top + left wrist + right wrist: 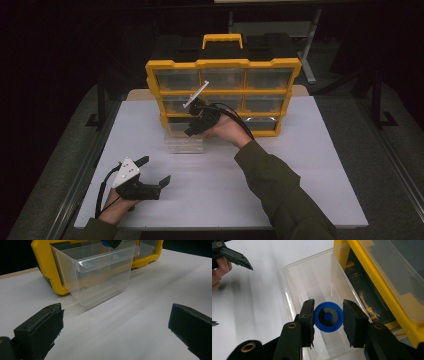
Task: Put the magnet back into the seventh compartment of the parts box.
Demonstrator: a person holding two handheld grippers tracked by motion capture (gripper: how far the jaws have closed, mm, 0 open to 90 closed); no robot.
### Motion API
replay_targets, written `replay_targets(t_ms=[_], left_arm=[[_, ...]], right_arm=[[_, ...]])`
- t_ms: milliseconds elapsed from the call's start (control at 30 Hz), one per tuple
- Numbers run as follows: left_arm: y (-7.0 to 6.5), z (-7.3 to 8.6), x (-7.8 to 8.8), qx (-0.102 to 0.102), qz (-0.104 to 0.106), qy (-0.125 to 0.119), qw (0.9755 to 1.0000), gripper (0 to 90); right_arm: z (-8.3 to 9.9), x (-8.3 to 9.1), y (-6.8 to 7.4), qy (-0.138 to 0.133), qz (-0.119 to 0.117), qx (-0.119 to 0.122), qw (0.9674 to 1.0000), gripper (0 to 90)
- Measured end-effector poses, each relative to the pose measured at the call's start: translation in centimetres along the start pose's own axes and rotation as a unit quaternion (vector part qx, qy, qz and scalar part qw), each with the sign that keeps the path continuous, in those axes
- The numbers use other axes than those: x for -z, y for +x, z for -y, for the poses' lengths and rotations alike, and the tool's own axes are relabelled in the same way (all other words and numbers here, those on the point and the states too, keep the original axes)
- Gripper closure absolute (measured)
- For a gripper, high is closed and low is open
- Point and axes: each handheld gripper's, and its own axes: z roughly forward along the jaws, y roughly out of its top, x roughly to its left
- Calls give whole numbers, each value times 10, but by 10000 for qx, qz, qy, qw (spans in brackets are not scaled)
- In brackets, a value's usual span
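Your right gripper (192,131) reaches forward and points down, its jaws closed on a small round thing. Your right arm stretches across from the lower right. Your left gripper (156,171) sits low near you, jaws wide apart, holding nothing.

A blue wheel (328,317) with a black ring and blue hub sat between the black jaws of the right gripper (328,322). At its 12 o'clock lay the clear drawer (312,285); at 2 o'clock, the yellow-framed organizer (384,297). The table (300,165) was white, the sleeve (280,190) olive.
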Motion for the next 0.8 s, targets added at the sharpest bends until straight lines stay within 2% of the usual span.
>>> replay_targets(t_ms=[67, 100, 133, 233, 267, 367, 400, 467, 500, 533, 800], left_arm=[[0, 0, 0, 5, 0, -6, 10000, 0], [0, 0, 0, 5, 0, -6, 10000, 0], [0, 0, 0, 3, 1, -4, 10000, 0], [0, 0, 0, 6, 4, -5, 10000, 0], [0, 0, 0, 5, 5, -12, 10000, 0], [0, 0, 0, 8, 8, -13, 10000, 0], [0, 0, 0, 0, 6, -5, 10000, 0], [0, 0, 0, -3, 8, -3, 10000, 0], [0, 0, 0, -5, 6, -3, 10000, 0], [0, 0, 0, 2, 10, -9, 10000, 0], [0, 0, 0, -42, 16, 35, 10000, 0]], right_arm=[[0, -3, -5, -176, -10, 304, 9994, 617], [0, -3, -5, -177, -12, 306, 9994, 617], [0, -1, -1, 23, 4, -26, 10000, 614], [1, 0, -1, 6, 17, -22, 10000, 597], [1, 0, -1, -30, 10, -30, 10000, 553], [1, 1, -1, -53, -3, -73, 10000, 547], [1, 2, 0, -30, 9, -113, 9999, 559], [1, 2, -2, -92, -21, -24, 10000, 594], [0, 0, -5, -237, -20, 211, 9995, 616], [0, 1, -7, -298, -15, 269, 9992, 639], [1, 7, -6, -342, -165, 239, 9990, 787]])
